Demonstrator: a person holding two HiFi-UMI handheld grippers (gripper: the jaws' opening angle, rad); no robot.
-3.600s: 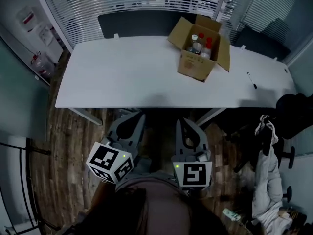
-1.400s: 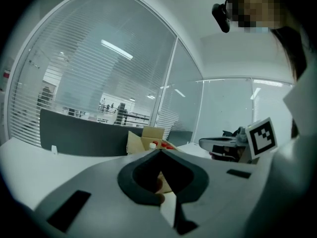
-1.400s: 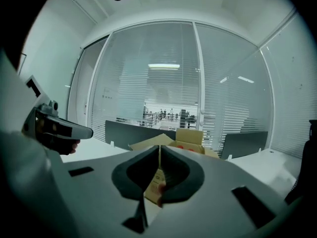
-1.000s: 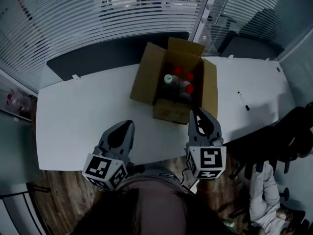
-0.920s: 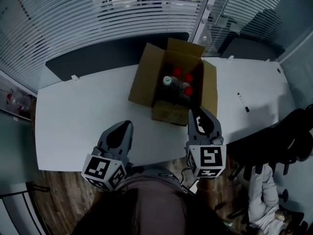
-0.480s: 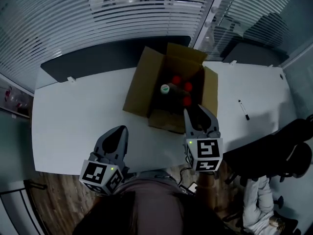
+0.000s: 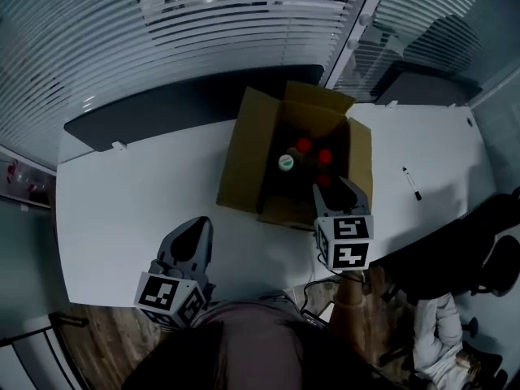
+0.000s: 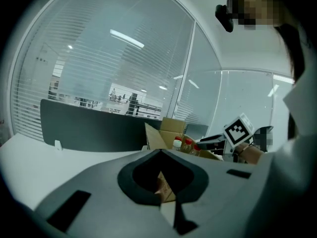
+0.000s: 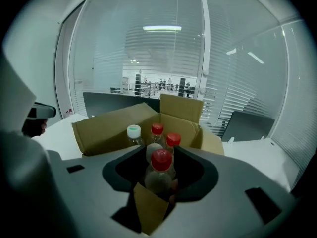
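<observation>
An open cardboard box [image 7: 244,157] stands on the white table [image 7: 130,193]. It holds several bottles: one with a white cap [image 7: 286,162] and three with red caps [image 7: 304,145]. My right gripper [image 7: 337,184] is open over the box's near wall. In the right gripper view the nearest red-capped bottle [image 9: 161,168] shows between the jaws of the right gripper [image 9: 159,147], with a box flap [image 9: 148,209] below it. My left gripper [image 7: 199,224] is shut and empty over the table's near edge, left of the box. In its own view the left gripper [image 8: 161,151] points at the box [image 8: 166,133].
A black marker [image 7: 413,184] lies on the table right of the box. A dark partition panel [image 7: 162,108] runs along the table's far side, with blinds and glass behind. A black chair [image 7: 479,242] stands at the right. The right gripper's marker cube [image 8: 237,130] shows in the left gripper view.
My right gripper has moved forward over the box's near wall and its jaws have opened. The left gripper has stayed near the table's front edge, still shut.
</observation>
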